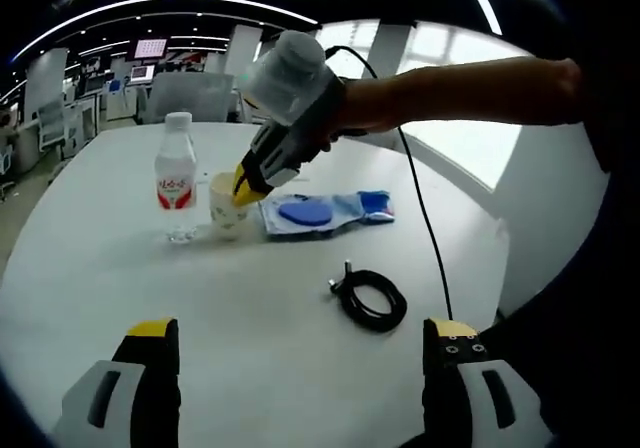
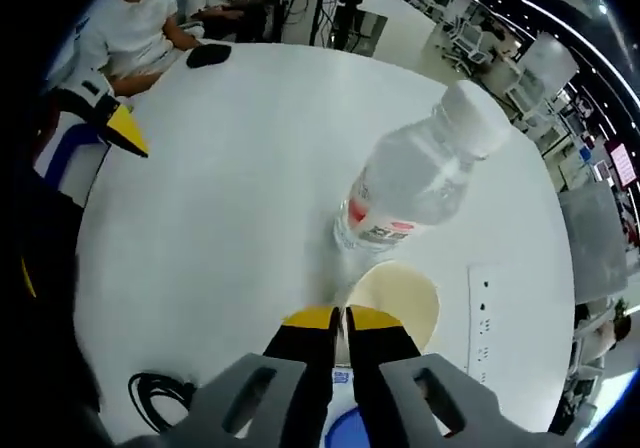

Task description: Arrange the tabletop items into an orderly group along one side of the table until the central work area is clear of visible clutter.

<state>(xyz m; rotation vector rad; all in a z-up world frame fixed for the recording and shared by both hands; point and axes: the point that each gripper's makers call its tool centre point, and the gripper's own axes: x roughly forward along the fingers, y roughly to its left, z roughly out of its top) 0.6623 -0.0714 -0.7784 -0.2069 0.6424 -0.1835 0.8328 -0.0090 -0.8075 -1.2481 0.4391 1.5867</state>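
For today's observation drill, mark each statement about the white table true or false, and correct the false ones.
1. The water bottle stands upright with its cap on. True.
2. The right tongs are wide open above the cable. False: they are nearly closed at the rim of the paper cup.
3. The black cable lies coiled on the table. True.
4. The blue packet sits under the bottle. False: it lies beside the cup, away from the bottle.
5. The left tongs hold the cup. False: they are open and empty.

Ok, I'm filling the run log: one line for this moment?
right gripper: shut on cream paper cup rim | left gripper: open | clear plastic bottle: upright beside cup
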